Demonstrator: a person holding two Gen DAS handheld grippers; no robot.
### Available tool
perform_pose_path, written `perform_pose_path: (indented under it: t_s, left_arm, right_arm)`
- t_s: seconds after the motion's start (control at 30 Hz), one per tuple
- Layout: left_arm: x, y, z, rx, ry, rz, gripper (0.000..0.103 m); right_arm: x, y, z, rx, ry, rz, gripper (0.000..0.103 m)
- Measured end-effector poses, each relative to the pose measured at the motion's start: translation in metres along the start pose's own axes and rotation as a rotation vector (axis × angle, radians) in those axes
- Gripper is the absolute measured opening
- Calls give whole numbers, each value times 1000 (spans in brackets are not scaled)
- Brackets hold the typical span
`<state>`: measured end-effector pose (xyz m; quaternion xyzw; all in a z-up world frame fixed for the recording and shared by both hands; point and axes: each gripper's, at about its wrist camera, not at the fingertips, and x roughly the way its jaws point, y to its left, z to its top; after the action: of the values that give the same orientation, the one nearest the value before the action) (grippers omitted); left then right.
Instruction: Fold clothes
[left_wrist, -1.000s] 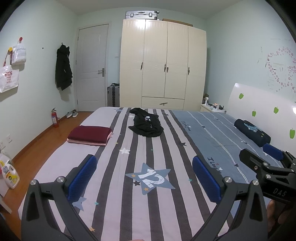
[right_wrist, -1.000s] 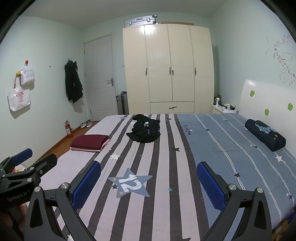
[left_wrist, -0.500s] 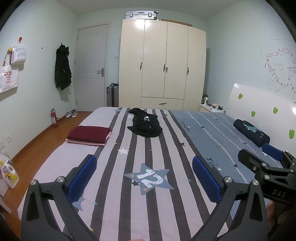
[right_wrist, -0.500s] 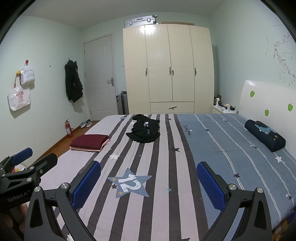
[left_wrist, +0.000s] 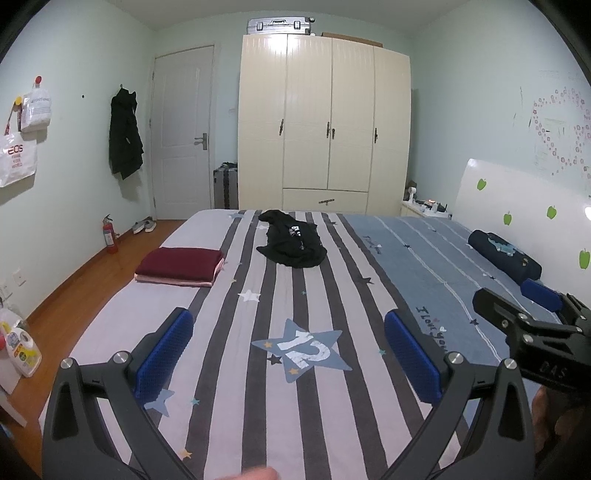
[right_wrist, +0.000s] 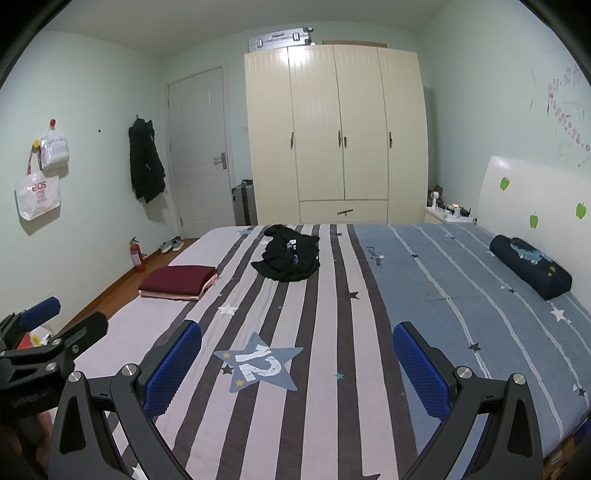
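— Left wrist view?
— Left gripper (left_wrist: 288, 354) spread wide, empty, above the bed (left_wrist: 332, 406); crumpled black garment (left_wrist: 293, 244) far off; detergent bottle (left_wrist: 23, 349) on the floor.
— Right wrist view?
— Right gripper (right_wrist: 297, 363) likewise apart; no bottle, pillow (right_wrist: 530, 266) fully visible.

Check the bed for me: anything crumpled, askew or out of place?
Only the black garment lies crumpled in a heap at the far end of the bed. The maroon stack near the left edge looks neatly folded.
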<state>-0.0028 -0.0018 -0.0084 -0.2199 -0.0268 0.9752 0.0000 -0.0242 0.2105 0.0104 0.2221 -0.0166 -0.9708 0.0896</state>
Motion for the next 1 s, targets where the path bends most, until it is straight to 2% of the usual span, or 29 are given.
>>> perform_pose_path:
  t_s: [0.17, 0.33, 0.5, 0.63, 0.67, 0.8, 0.83, 0.9, 1.0]
  left_arm:
    - [24, 18, -15, -25, 38, 5, 102]
    - [75, 37, -51, -2, 71, -10, 102]
    - [148, 51, -85, -5, 87, -50, 102]
    - [235, 56, -94, -56, 209, -114, 102]
    - [247, 58, -94, -58, 211, -126, 102]
    - [304, 63, -90, 23, 176, -27, 102]
    - [316, 66, -88, 20, 189, 1, 102]
    - [341, 77, -84, -59, 247, 12, 102]
    - [367, 81, -77, -110, 275, 18, 102]
  right_arm:
    - [26, -5, -15, 31, 17, -9, 102]
    - [79, -12, -42, 49, 64, -34, 102]
    - [177, -15, -82, 67, 175, -6, 102]
    - [275, -6, -90, 84, 231, 36, 102]
    - [298, 0, -85, 69, 224, 47, 102]
    - [368, 9, -62, 45, 177, 52, 102]
    - [378, 8, -61, 58, 182, 51, 102]
    - [401, -1, -62, 98, 226, 47, 102]
    - [425, -19, -67, 149, 302, 25, 102]
